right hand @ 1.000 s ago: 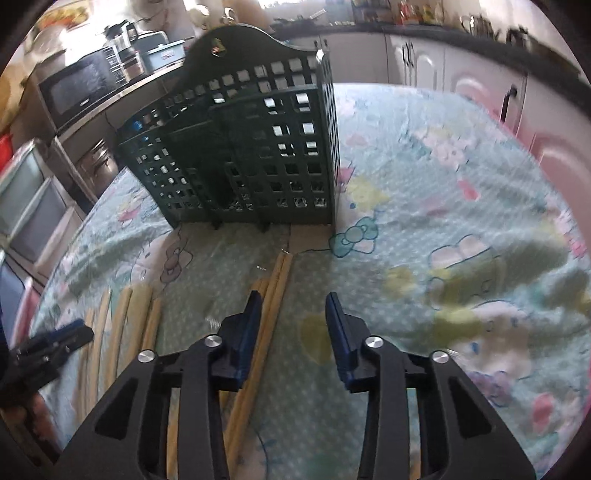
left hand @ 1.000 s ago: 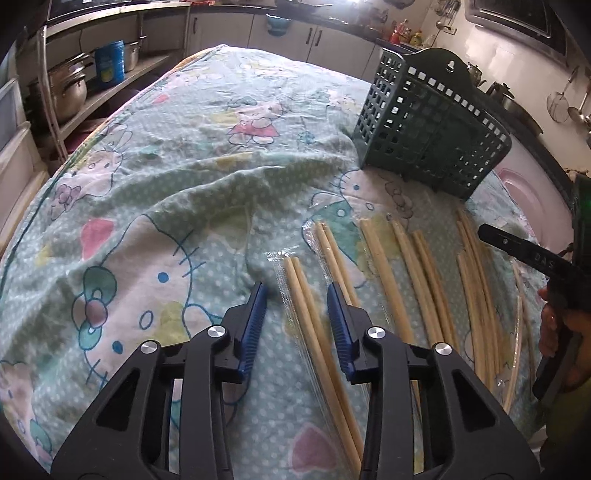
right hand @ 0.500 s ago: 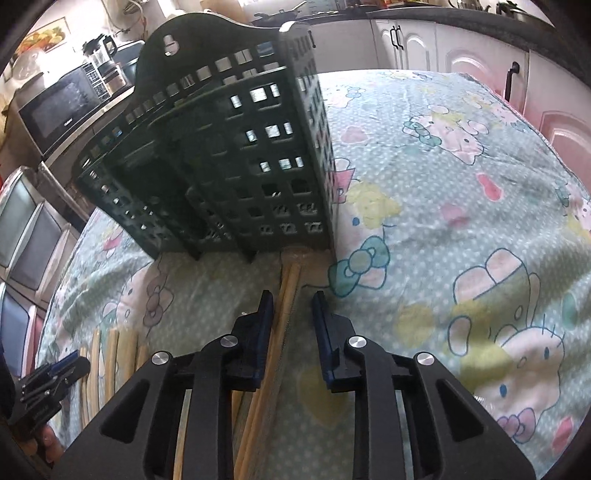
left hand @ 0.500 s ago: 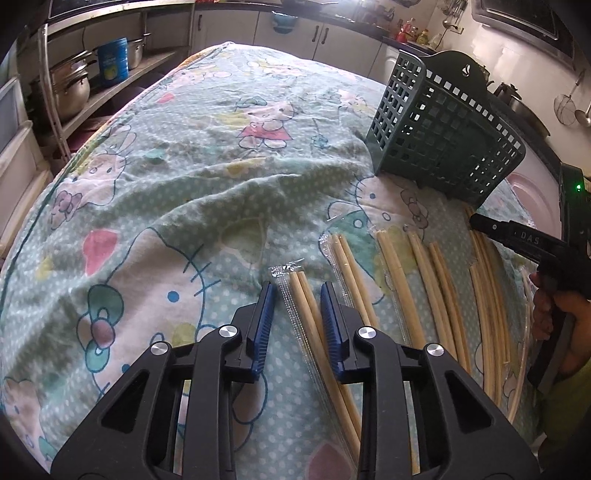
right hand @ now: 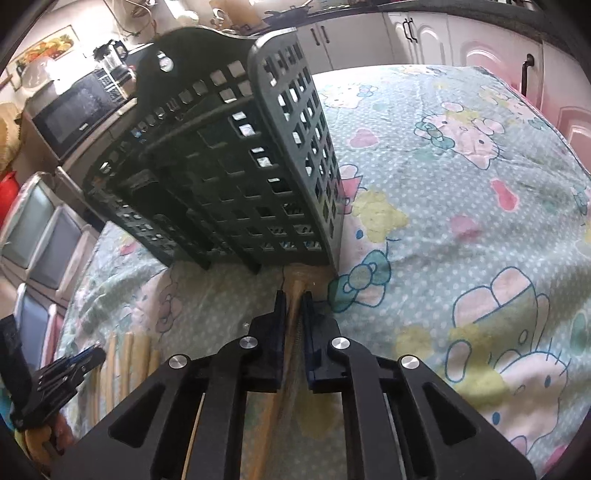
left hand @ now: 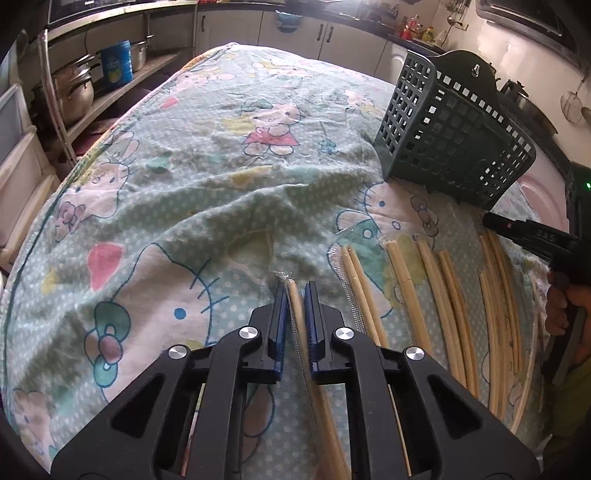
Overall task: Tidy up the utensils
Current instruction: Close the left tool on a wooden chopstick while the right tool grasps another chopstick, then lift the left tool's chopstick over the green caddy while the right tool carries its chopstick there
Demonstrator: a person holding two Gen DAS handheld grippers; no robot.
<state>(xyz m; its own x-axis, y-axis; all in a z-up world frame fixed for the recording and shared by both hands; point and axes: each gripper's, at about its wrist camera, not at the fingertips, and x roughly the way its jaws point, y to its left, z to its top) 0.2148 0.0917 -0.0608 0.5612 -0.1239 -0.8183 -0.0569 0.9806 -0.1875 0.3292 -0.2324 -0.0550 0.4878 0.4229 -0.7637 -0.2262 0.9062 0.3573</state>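
Two grippers, each clamped on a wrapped pair of chopsticks over a cartoon-print cloth

Both sets of jaws have just been closing: the left gripper [left hand: 295, 295] now pinches the leftmost wrapped chopstick pair [left hand: 295, 306], the right gripper [right hand: 293, 301] pinches the rightmost chopstick pair [right hand: 295, 291], where a second ago both stood apart astride them. Under the jaws lies a rumpled pale-green tablecloth [left hand: 192, 192]; right of the left jaws more wrapped chopsticks [left hand: 443, 295] lie side by side, well apart from the rest of the bare cloth. Just ahead of the right jaws the dark green slotted utensil basket [right hand: 236, 177] stands upright, nearer than before, its base nearly touching the chopstick tips. Beyond are kitchen cabinets [left hand: 332, 33], pots on a shelf [left hand: 74, 88] and a microwave [right hand: 77, 114]
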